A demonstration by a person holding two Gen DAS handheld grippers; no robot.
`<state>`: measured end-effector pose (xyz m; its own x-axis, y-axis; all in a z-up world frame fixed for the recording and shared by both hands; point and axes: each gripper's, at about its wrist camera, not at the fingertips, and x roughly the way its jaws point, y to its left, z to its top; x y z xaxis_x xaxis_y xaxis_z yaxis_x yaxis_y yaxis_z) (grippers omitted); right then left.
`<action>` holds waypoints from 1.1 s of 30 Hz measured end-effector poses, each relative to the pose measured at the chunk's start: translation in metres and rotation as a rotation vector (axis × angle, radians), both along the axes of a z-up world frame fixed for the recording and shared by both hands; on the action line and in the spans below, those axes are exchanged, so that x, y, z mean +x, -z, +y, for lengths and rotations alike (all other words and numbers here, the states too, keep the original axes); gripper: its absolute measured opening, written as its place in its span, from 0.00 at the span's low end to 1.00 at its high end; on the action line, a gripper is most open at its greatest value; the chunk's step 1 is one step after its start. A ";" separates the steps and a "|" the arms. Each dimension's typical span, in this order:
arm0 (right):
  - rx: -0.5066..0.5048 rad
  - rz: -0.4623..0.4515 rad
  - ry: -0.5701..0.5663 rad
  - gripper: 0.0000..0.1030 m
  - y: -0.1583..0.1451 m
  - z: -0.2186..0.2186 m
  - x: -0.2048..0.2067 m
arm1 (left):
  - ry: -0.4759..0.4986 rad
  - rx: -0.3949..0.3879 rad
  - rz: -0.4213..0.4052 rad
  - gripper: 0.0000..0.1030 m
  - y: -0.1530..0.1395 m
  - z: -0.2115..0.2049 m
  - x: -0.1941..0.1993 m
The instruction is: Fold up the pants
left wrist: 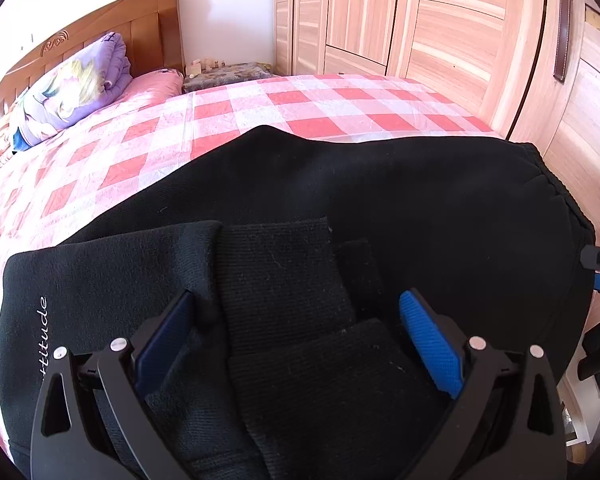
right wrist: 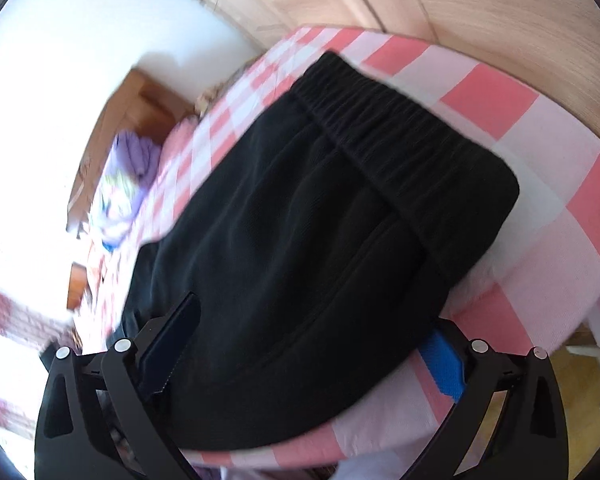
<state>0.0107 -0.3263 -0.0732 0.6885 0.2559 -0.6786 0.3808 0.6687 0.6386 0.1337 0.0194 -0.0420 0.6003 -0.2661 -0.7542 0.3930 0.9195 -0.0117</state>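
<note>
Two pairs of tongs work over one pair of black knit pants [left wrist: 380, 200], which lies on the bed with the pink-and-white checked sheet [left wrist: 300, 100], close to the bed's near edge and on the side toward the pale wooden wardrobe [left wrist: 440, 20]. Relative to the pants, the left tongs [left wrist: 296, 340] sit over the ribbed cuffs [left wrist: 284, 280], which rest doubled back on top of the wider body of the garment; the jaws stand well apart, blue pads on either side of the cuffs with no cloth pinched between them, which suggests the leg ends have been laid here to halve the length and are free to settle. The right tongs [right wrist: 312, 344] sit at the pants' near edge, opposite the gathered elastic waistband [right wrist: 380, 120]; their jaws are also spread wide, with the dark cloth lying between the pads but not squeezed, probably to steady or smooth the fold rather than to lift it. That view is blurred, so whether the pads touch the cloth I cannot tell. A white script word [left wrist: 44, 332] printed on the fabric lies to the left of the cuffs. Beyond the pants, toward the brown wooden headboard [left wrist: 100, 28], a folded purple quilt [left wrist: 80, 84] sits well apart from the work. Judging by the layers, one fold is down and another remains.
</note>
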 end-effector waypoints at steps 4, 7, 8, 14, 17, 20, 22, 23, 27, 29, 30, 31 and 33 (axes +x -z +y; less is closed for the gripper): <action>0.008 -0.069 0.113 0.94 0.003 -0.001 -0.006 | 0.001 0.011 0.000 0.98 0.001 -0.001 0.000; -0.022 -0.086 0.164 0.59 0.007 0.002 -0.014 | 0.002 0.026 -0.001 0.98 0.001 -0.002 0.000; 0.003 -0.096 0.189 0.40 0.012 -0.004 -0.019 | 0.002 0.031 -0.001 0.98 0.002 -0.003 0.000; 0.027 -0.259 0.173 0.29 0.022 -0.014 -0.041 | 0.006 0.054 0.015 0.98 0.003 -0.005 0.002; -0.117 -0.304 0.155 0.28 0.015 -0.001 -0.045 | -0.004 0.080 0.092 0.98 -0.005 -0.010 0.008; -0.260 -0.339 0.141 0.28 0.007 0.014 -0.044 | 0.048 -0.015 0.142 0.98 -0.041 -0.028 0.013; -0.321 -0.352 0.137 0.28 0.001 0.018 -0.039 | 0.138 -0.042 0.160 0.98 -0.070 -0.063 0.016; -0.353 -0.360 0.133 0.28 -0.003 0.022 -0.038 | 0.195 -0.038 0.172 0.98 -0.082 -0.086 0.018; -0.455 -0.376 0.122 0.28 -0.012 0.033 -0.033 | 0.420 0.057 0.229 0.98 -0.111 -0.195 0.019; -0.495 -0.373 0.119 0.28 -0.014 0.037 -0.032 | 0.493 0.166 0.217 0.98 -0.117 -0.250 0.015; -0.511 -0.374 0.118 0.28 -0.014 0.039 -0.032 | 0.532 0.212 0.237 0.98 -0.115 -0.274 0.012; -0.531 -0.376 0.116 0.28 -0.015 0.041 -0.031 | 0.575 0.259 0.271 0.98 -0.112 -0.299 0.008; -0.555 -0.378 0.113 0.28 -0.015 0.046 -0.036 | 0.629 0.368 0.311 0.98 -0.100 -0.339 -0.002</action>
<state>-0.0250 -0.2804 -0.0578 0.9061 -0.1485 -0.3962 0.2861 0.9049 0.3152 0.1315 -0.3200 0.0578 0.1674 -0.1869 -0.9680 0.8690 0.4918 0.0554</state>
